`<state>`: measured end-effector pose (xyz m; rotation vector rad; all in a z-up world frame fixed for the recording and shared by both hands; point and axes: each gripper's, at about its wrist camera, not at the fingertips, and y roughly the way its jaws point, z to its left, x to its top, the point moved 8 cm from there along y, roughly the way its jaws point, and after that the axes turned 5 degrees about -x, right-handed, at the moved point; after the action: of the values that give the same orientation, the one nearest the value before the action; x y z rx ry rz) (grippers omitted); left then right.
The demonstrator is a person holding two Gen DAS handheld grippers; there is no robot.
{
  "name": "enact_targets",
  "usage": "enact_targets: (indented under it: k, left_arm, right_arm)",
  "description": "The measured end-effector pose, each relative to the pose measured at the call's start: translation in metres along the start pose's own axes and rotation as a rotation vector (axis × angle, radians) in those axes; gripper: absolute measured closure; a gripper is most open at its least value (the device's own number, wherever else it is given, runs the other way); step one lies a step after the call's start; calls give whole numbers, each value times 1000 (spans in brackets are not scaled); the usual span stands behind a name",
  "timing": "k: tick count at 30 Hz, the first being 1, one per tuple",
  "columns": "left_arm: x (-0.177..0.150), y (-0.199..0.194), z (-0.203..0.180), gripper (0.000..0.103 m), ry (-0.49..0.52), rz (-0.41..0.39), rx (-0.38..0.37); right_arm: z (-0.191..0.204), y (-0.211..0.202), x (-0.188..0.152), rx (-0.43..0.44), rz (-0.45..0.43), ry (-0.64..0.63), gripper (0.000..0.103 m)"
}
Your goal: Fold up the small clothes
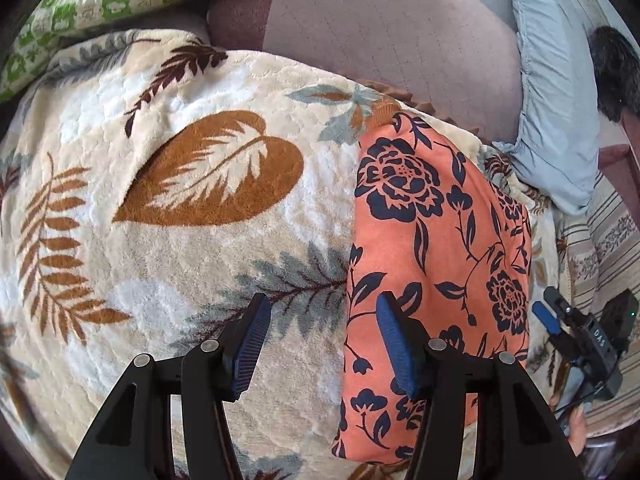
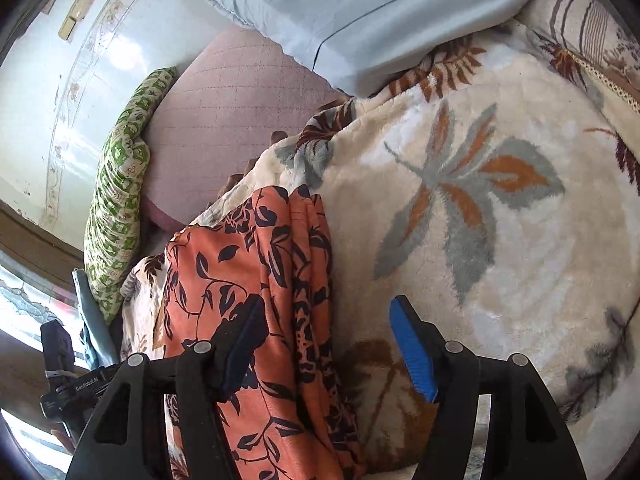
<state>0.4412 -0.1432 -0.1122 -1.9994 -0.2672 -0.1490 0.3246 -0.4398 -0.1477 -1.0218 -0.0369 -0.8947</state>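
An orange garment with dark blue flowers (image 1: 432, 240) lies folded into a long strip on a cream leaf-print blanket (image 1: 180, 168). My left gripper (image 1: 324, 340) hangs open above the strip's left edge; its right finger (image 1: 394, 344) is over the cloth and its left finger over the blanket, with nothing pressed between the pads. In the right wrist view the garment (image 2: 240, 260) shows stacked layers along its right side. My right gripper (image 2: 326, 344) is open, with that layered edge lying between its fingers and the pads well apart from it. The right gripper (image 1: 560, 320) also appears beside the garment's far side.
A light blue pillow (image 2: 360, 12) and a mauve quilted cover (image 1: 400, 32) lie beyond the blanket. A green patterned cushion (image 2: 120, 184) sits against a pale wall (image 2: 60, 100). A striped cloth (image 1: 604, 240) borders the blanket on the right.
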Motion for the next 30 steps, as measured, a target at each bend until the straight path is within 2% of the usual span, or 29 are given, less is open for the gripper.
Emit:
enact_targets:
  k: [5,12,14,18,22,23,24,27,28,30]
  left_arm:
    - [7,17,-7,48,-19,54,-91]
    - [1,48,-19,48,-25,132,-204]
    - [-2,56,-20,40,-11,141,-203]
    - [-6,72,-24,32,-17,157,-216]
    - [-3,87,-21,30,-57,184,-236]
    - [-1,91,-20,30,-65,187,-240]
    - [0,92,-20,31,-72,186,-246]
    - [2,85,-21,47,-57,169,-240]
    - [2,81,-22,55,-47,159,-243]
    - [0,68,-24,60,-28,141,-247]
  right_arm:
    - [11,19,-4,49,19,-2,36]
    - [19,42,-18,148,98,-24,35]
    - [15,48,-24,185,130,-8,33]
    - [25,54,-33,333,180,3,32]
    - [29,57,-35,314,170,-26,32]
    - [28,58,-35,294,169,-21,37]
    - [28,59,-35,265,169,-33,43]
    - [38,53,-36,184,144,-136,55]
    - [41,50,-36,175,136,-152,56]
    - [48,42,-35,191,123,-166,60]
